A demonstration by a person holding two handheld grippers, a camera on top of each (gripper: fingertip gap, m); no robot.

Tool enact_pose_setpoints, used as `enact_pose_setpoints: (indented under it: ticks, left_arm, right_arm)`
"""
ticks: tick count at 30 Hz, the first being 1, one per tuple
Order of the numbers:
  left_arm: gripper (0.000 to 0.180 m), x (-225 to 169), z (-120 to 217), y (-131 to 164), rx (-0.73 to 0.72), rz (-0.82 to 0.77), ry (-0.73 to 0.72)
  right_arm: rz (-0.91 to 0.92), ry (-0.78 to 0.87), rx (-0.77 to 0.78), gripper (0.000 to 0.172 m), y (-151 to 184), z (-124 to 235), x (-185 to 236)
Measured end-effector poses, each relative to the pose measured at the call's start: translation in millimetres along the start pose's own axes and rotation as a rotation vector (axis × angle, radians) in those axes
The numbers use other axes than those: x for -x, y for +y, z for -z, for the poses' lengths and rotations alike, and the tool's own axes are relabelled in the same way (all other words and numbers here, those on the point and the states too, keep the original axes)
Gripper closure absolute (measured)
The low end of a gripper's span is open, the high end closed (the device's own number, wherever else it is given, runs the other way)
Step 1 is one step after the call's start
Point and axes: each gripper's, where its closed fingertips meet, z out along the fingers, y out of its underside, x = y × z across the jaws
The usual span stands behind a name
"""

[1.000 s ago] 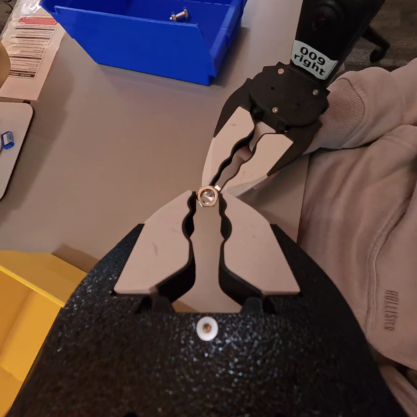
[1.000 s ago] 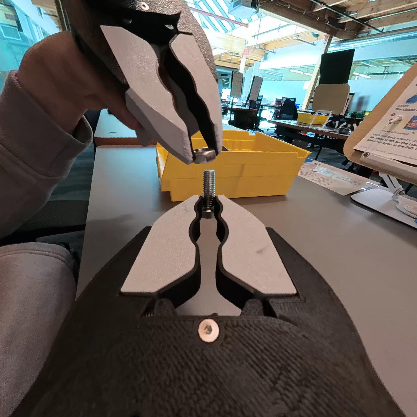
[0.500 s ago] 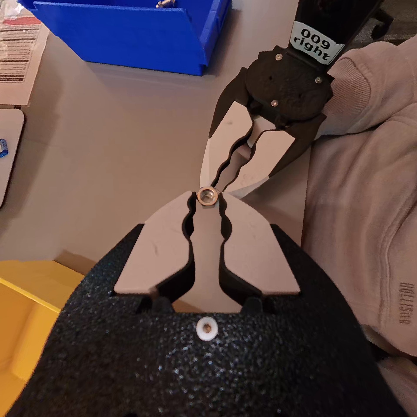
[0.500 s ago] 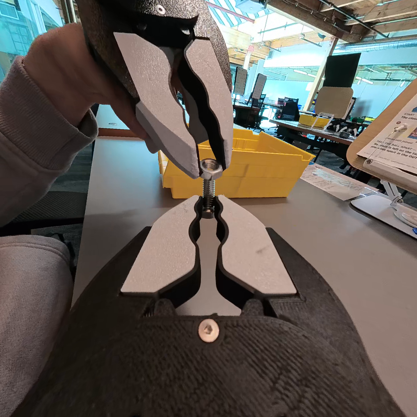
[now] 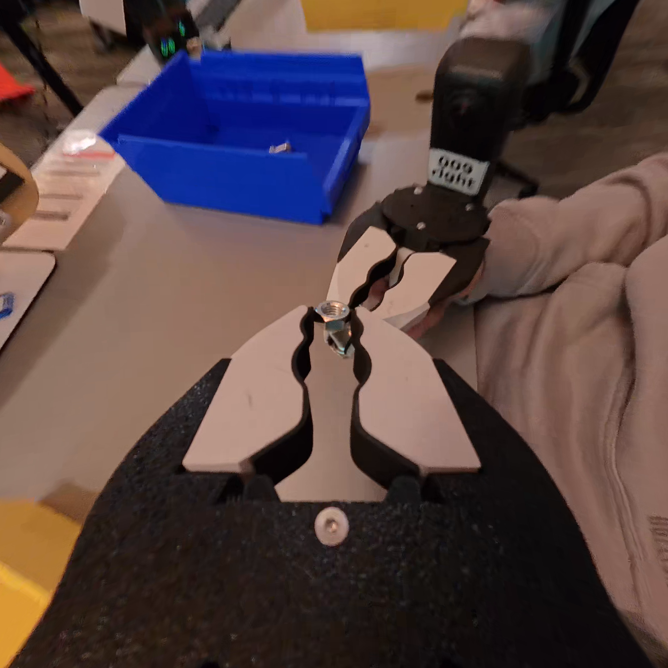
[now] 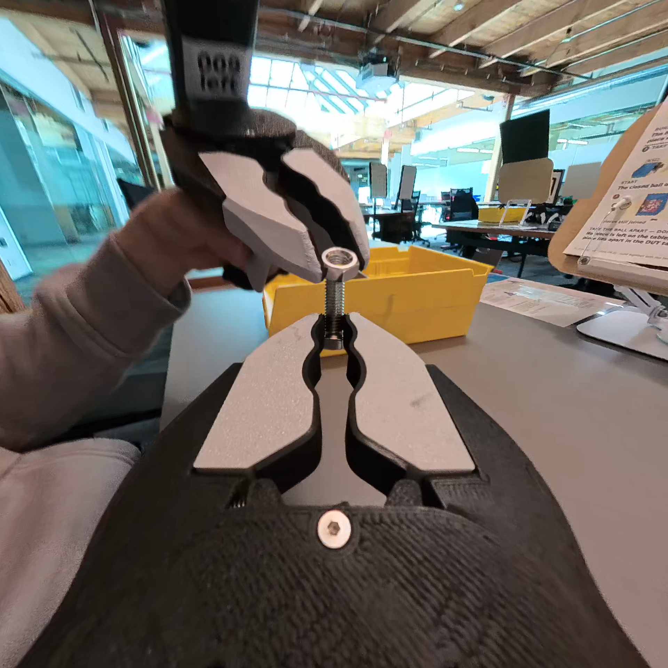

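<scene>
Since the earlier frames the left gripper [image 6: 339,265] has tipped back, so the left wrist view takes in the whole blue bin [image 5: 245,151] at upper left, and its nut [image 6: 339,261] now sits on the bolt [image 6: 334,307]. Grey matte table [image 6: 542,379], glossy yellow plastic bin [image 6: 397,303] mid-frame, open office with timber ceiling beams behind. Left tongs narrow, pads pressed on the shiny hex nut; right gripper [image 6: 334,325] narrow below it, clamping the threaded steel bolt upright near its head, centre frame.
</scene>
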Motion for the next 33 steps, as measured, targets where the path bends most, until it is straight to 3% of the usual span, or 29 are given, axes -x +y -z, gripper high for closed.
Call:
enact_pose_setpoints:
  ticks: [11, 23, 33]
  left_arm:
    - [0.162, -9, 4, -32, -0.329, 0.038, 0.167]
    - [0.162, -15, 8, -38, -0.443, 0.03, 0.253]
    - [0.162, -13, 9, -35, -0.444, 0.023, 0.25]
  right_arm:
    - [-0.109, -0.047, -0.151, 0.163, -32, 8, 3]
    - [-0.075, -0.067, -0.173, 0.163, -38, 10, 7]
    - [-0.06, -0.061, -0.141, 0.163, -34, 9, 6]
